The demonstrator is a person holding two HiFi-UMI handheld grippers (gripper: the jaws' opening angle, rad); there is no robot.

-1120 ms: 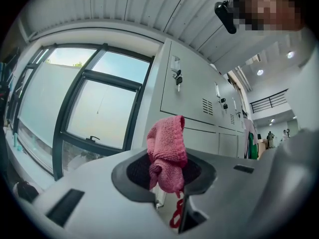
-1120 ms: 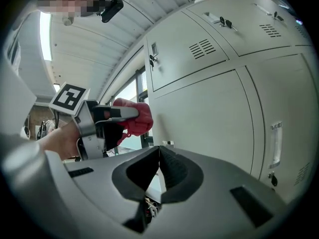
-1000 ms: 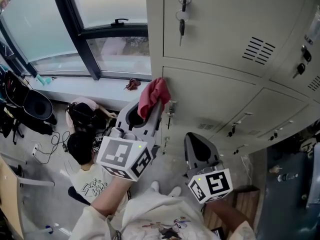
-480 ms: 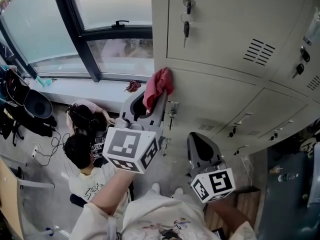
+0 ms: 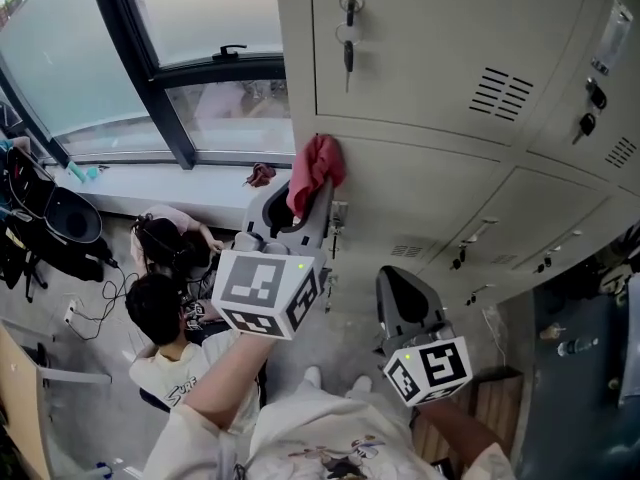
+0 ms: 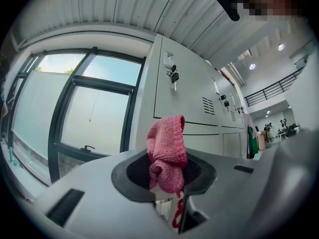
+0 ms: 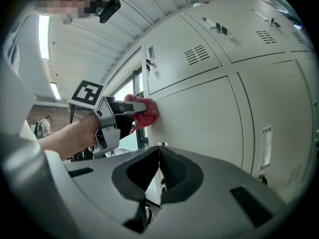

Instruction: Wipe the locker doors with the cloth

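A beige bank of metal lockers [image 5: 450,78] fills the right of the head view, with keys [image 5: 347,30] hanging in the top door's lock. My left gripper [image 5: 312,183] is shut on a pink cloth [image 5: 315,168], which presses against the upper left corner of the middle locker door [image 5: 420,203]. The same cloth [image 6: 167,151] bunches between the jaws in the left gripper view, and it shows as a red wad [image 7: 144,112] against the door in the right gripper view. My right gripper [image 5: 400,298] hangs lower, shut and empty, away from the doors.
A large window [image 5: 150,58] with a dark frame and a sill lies left of the lockers. A person [image 5: 165,323] sits on the floor below, among cables and bags. More locker doors with latches [image 5: 470,243] run to the right.
The left gripper and cloth have slid slightly up the locker's left edge. The right gripper has barely moved.
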